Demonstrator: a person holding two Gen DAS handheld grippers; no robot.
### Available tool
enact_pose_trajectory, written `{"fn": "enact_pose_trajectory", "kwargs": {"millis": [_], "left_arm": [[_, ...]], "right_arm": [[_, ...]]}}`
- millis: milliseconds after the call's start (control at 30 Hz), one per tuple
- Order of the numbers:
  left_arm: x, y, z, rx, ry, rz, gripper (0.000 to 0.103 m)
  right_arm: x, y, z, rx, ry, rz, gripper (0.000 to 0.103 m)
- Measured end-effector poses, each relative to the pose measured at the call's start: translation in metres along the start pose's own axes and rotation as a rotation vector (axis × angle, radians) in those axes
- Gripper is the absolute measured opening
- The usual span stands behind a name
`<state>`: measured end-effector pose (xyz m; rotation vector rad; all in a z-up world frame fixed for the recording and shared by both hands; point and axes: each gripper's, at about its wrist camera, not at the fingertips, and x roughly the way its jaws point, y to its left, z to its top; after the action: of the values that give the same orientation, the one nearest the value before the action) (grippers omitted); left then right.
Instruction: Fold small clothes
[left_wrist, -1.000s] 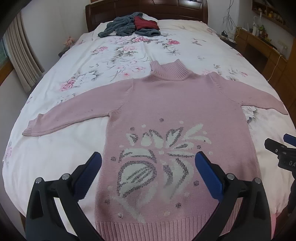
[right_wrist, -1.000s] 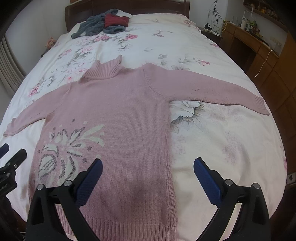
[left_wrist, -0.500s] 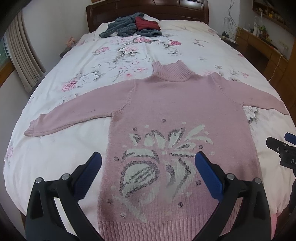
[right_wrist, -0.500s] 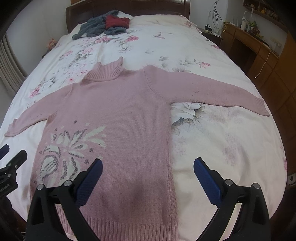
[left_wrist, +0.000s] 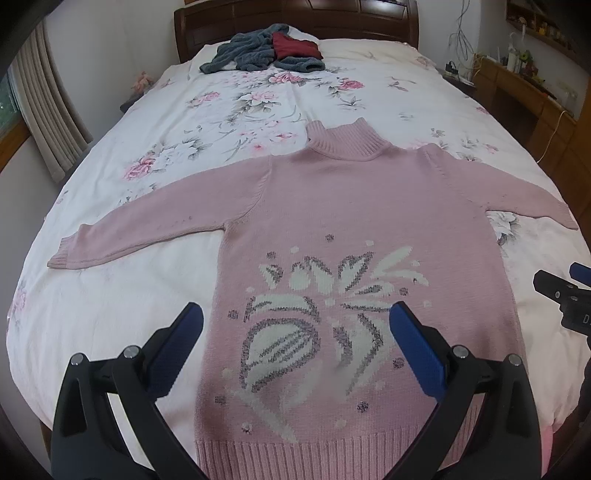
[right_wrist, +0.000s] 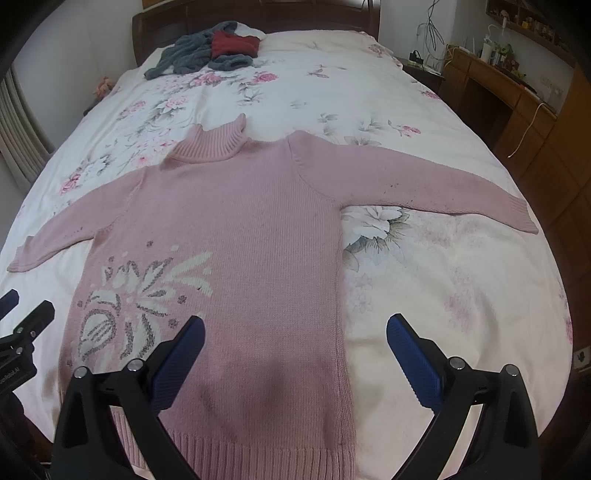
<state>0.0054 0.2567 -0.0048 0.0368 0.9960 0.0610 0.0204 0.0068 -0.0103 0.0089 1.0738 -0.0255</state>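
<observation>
Blue-padded jaws fill the bottom of both wrist views: the left gripper (left_wrist: 295, 347) and the right gripper (right_wrist: 295, 350) each stand spread wide, with nothing held between their pads. Both hover above the near end of the pink sweater (left_wrist: 362, 221), which lies face up and flat on the bed (left_wrist: 110, 314), its ribbed hem (left_wrist: 306, 456) at the bottom edge of the frame and its white-and-grey leaf pattern just beyond the left gripper. In the left view the tip of the right gripper shows at the right edge, beside the sweater's side seam.

Past the body, the 2 sleeves reach out toward the left and right edges of the frame, and the turtleneck collar (left_wrist: 347, 142) sits at centre. At the top, near the dark headboard (left_wrist: 295, 18), lies a pile of grey and red clothes (left_wrist: 266, 55).

No fold looks started. Risks from here, as I judge them: a pinch taking only the top knit layer would let the back layer lag and bunch; uneven lifting by the 2 grippers would skew the fold; dragging could rumple the soft floral sheet beneath.
</observation>
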Motion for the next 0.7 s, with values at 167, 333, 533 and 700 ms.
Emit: {"fn": "enact_pose_trajectory", "kwargs": {"millis": [167, 333, 533, 700], "left_arm": [[0.0, 0.001, 0.0, 0.003, -0.001, 0.001, 0.1], [0.001, 0.001, -0.001, -0.001, -0.008, 0.004, 0.1], [0.023, -0.006, -0.001, 0.024, 0.02, -0.123, 0.1], [0.057, -0.029, 0.018, 0.013, 0.079, -0.102, 0.1]], "right_arm": [[0.0, 0.0, 0.0, 0.001, -0.002, 0.001, 0.099], [0.001, 0.0, 0.002, -0.001, -0.008, 0.005, 0.099], [0.019, -0.021, 0.005, 0.024, 0.004, 0.086, 0.099], [0.052, -0.119, 0.032, 0.17, 0.069, 0.059, 0.099]]}}
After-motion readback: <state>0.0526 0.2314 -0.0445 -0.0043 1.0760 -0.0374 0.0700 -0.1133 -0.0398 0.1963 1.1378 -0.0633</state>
